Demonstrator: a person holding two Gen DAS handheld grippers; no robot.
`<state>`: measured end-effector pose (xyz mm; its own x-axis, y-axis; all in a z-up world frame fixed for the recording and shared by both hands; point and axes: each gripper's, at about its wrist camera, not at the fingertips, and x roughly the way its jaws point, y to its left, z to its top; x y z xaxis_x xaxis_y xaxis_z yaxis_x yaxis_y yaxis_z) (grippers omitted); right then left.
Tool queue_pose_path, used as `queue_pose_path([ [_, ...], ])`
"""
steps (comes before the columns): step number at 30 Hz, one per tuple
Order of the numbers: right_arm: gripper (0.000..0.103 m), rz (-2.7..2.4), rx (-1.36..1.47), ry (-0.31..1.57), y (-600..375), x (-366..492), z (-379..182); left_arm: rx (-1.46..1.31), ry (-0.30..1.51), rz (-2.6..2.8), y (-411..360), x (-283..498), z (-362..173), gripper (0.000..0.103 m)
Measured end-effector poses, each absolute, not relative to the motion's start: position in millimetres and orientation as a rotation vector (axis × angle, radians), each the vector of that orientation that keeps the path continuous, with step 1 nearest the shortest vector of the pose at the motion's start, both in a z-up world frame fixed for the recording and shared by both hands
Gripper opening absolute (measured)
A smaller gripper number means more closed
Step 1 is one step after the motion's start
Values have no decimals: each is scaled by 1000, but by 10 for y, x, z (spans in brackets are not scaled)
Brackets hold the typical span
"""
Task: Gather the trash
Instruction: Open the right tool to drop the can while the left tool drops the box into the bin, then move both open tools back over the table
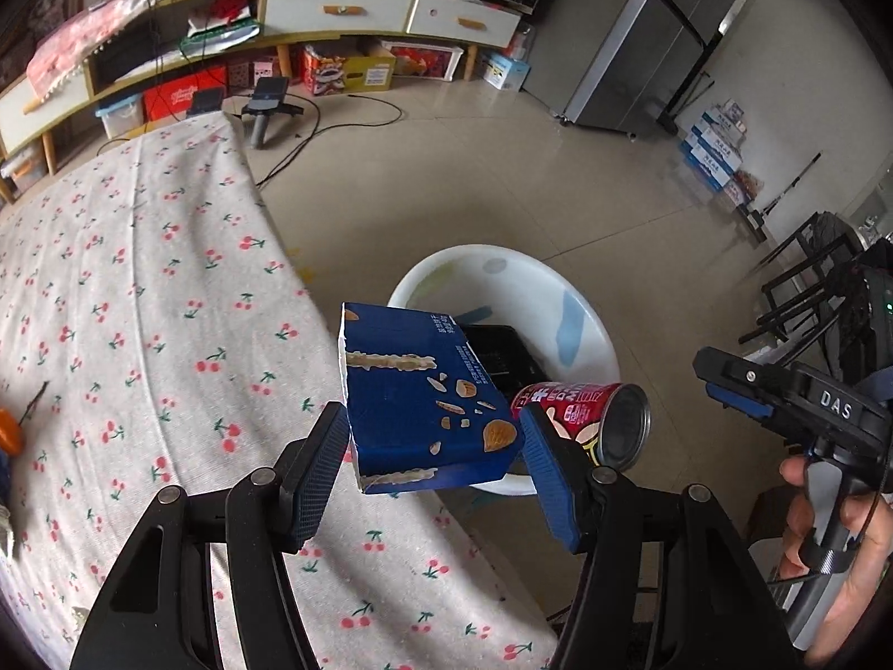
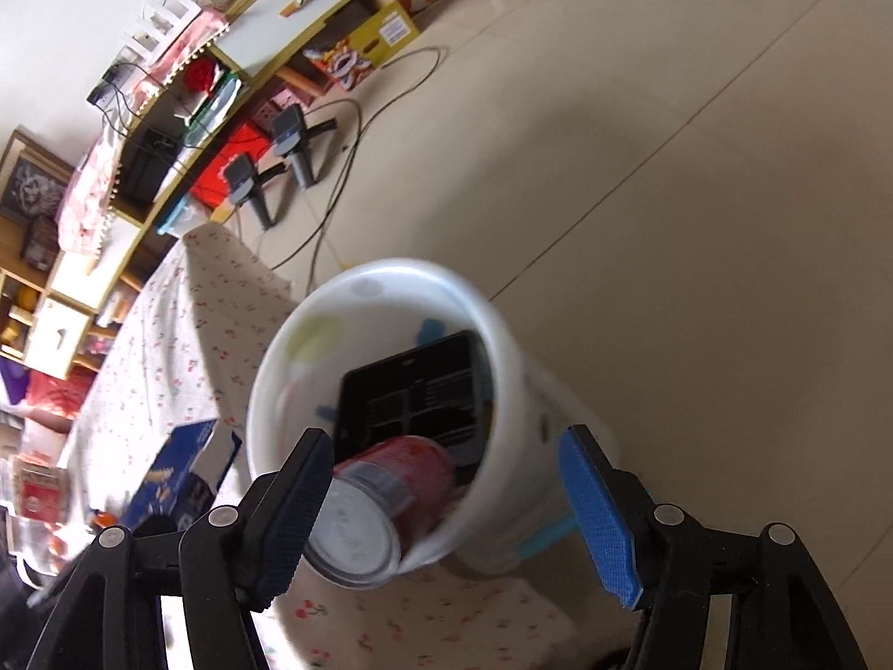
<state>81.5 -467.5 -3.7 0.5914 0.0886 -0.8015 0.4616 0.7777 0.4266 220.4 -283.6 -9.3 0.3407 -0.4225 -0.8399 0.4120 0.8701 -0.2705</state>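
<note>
carton [image 1: 418,396], blue, is clamped between the fingers of the left gripper [image 1: 430,469], raised beside the edge of the cherry-print tablecloth [image 1: 139,290] and in front of the white bin [image 1: 536,290]. right gripper [image 2: 446,508] fingers stand apart, empty, over the bin mouth [image 2: 312,324]. red can [image 2: 385,497] lies tilted against the bin's near rim, with a black tray [image 2: 418,396] inside the bin behind it.

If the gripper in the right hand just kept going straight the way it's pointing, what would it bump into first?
Most likely the red can falling into the white trash bin, straight ahead of the open right gripper. Depth is hard to judge through the fisheye.
</note>
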Motion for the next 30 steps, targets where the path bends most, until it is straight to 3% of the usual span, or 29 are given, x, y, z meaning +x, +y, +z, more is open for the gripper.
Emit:
queue_pose_path([
  [9, 72, -281, 691, 910, -4914, 583, -50, -28, 1140, -629, -3165, 2382, -284, 69],
  [10, 72, -284, 696, 907, -4932, 575, -48, -18, 1143, -615, -3175, 2390, -294, 71],
  [12, 72, -288, 702, 903, -4951, 571, -43, -18, 1134, -584, -3150, 2394, -284, 87],
  [22, 72, -267, 639, 907, -4806, 637, 46, -34, 1107, -499, -2655, 2337, -91, 89],
  [30, 77, -241, 572, 885, -4509, 735, 214, -24, 1075, -408, -1856, 2174, 52, 97],
])
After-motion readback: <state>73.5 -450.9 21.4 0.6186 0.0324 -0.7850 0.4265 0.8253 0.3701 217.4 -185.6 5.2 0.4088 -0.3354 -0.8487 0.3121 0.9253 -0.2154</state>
